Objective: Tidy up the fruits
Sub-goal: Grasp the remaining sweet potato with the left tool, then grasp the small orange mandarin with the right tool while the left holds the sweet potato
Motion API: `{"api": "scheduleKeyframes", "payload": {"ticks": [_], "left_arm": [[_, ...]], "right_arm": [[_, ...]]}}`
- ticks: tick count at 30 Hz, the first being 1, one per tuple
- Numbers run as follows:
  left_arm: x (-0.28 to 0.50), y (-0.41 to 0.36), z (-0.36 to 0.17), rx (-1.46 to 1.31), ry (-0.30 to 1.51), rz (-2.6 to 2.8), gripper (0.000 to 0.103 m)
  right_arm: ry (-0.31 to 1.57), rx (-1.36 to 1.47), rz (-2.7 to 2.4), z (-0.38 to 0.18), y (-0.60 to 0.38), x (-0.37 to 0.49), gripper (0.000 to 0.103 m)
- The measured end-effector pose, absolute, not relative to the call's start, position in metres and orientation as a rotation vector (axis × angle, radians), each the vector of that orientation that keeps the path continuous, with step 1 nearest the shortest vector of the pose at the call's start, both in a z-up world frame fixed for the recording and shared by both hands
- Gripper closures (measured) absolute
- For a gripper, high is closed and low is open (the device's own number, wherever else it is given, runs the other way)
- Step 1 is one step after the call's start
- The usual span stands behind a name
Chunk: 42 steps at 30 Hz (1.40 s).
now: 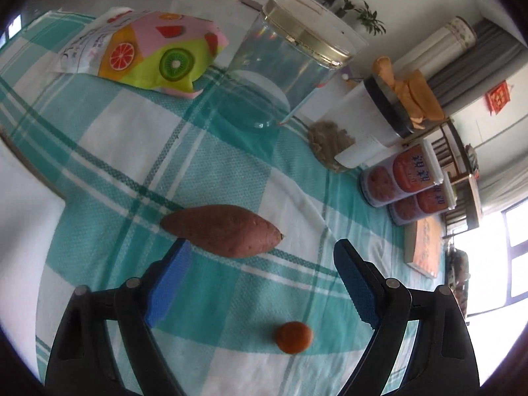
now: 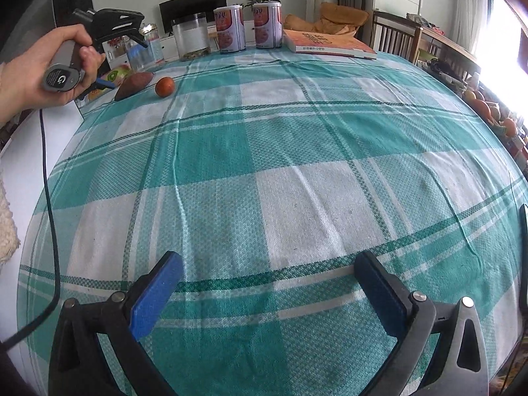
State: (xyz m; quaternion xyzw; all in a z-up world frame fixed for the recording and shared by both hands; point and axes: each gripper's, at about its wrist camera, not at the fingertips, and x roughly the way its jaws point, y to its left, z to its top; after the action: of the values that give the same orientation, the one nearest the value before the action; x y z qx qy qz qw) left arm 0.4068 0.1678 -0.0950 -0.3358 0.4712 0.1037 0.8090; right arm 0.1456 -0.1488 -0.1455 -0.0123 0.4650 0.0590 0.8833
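Note:
A reddish sweet potato (image 1: 221, 230) lies on the teal checked tablecloth (image 1: 138, 151), just beyond my left gripper's fingertips. A small orange fruit (image 1: 293, 337) lies below it, between the open fingers. My left gripper (image 1: 262, 247) is open and empty above the cloth. In the right wrist view the sweet potato (image 2: 133, 85) and the orange fruit (image 2: 164, 86) sit far off at the upper left, next to the hand-held left gripper (image 2: 109, 84). My right gripper (image 2: 269, 264) is open and empty over bare cloth.
A clear plastic jar with a gold lid (image 1: 283, 66) stands behind the sweet potato, a fruit-printed bag (image 1: 158, 52) to its left. Two cans (image 1: 406, 184), a white-labelled jar (image 1: 369, 125) and an orange book (image 1: 425, 247) sit at the right. The table's left edge (image 1: 29, 204) is near.

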Motion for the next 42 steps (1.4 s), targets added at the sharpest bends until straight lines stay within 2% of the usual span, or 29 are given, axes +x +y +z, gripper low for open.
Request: {"api": "scheduleKeyframes", "payload": {"ticks": [6, 12, 15, 18, 23, 26, 28, 29, 30, 31, 36, 42], "left_arm": [[0.435, 0.174, -0.111, -0.493, 1.041, 0.241, 0.014], [0.425, 0.157, -0.120, -0.314, 1.125, 0.031, 0.016], [0.420, 0.151, -0.119, -0.263, 1.198, -0.082, 0.031], [0.416, 0.150, -0.113, -0.220, 1.249, -0.124, 0.034], [0.417, 0.170, -0.099, -0.297, 1.125, 0.039, 0.027], [0.423, 0.163, -0.111, -0.313, 1.151, 0.042, 0.027], [0.429, 0.151, -0.117, -0.258, 1.153, 0.047, 0.034], [0.431, 0.146, -0.117, -0.232, 1.135, 0.051, 0.042], [0.430, 0.144, -0.116, -0.216, 1.117, 0.067, 0.057], [0.429, 0.144, -0.115, -0.220, 1.100, 0.076, 0.061], [0.404, 0.146, -0.108, -0.265, 1.082, 0.120, 0.061], [0.340, 0.130, -0.084, -0.273, 1.150, 0.161, 0.061]], "right_arm": [[0.966, -0.022, 0.129, -0.145, -0.149, 0.146, 0.000], [0.969, -0.031, 0.125, -0.145, -0.148, 0.146, 0.000], [0.969, -0.030, 0.126, -0.145, -0.148, 0.146, 0.000], [0.968, -0.027, 0.128, -0.145, -0.148, 0.147, 0.000], [0.969, -0.030, 0.127, -0.146, -0.148, 0.147, 0.000], [0.969, -0.032, 0.126, -0.146, -0.148, 0.147, 0.000], [0.969, -0.031, 0.126, -0.146, -0.148, 0.147, 0.000], [0.969, -0.031, 0.126, -0.146, -0.148, 0.147, 0.000], [0.969, -0.031, 0.126, -0.146, -0.148, 0.147, 0.000], [0.969, -0.031, 0.127, -0.146, -0.148, 0.147, 0.000], [0.969, -0.033, 0.125, -0.146, -0.147, 0.147, 0.000], [0.968, -0.030, 0.128, -0.146, -0.148, 0.146, 0.000]]}}
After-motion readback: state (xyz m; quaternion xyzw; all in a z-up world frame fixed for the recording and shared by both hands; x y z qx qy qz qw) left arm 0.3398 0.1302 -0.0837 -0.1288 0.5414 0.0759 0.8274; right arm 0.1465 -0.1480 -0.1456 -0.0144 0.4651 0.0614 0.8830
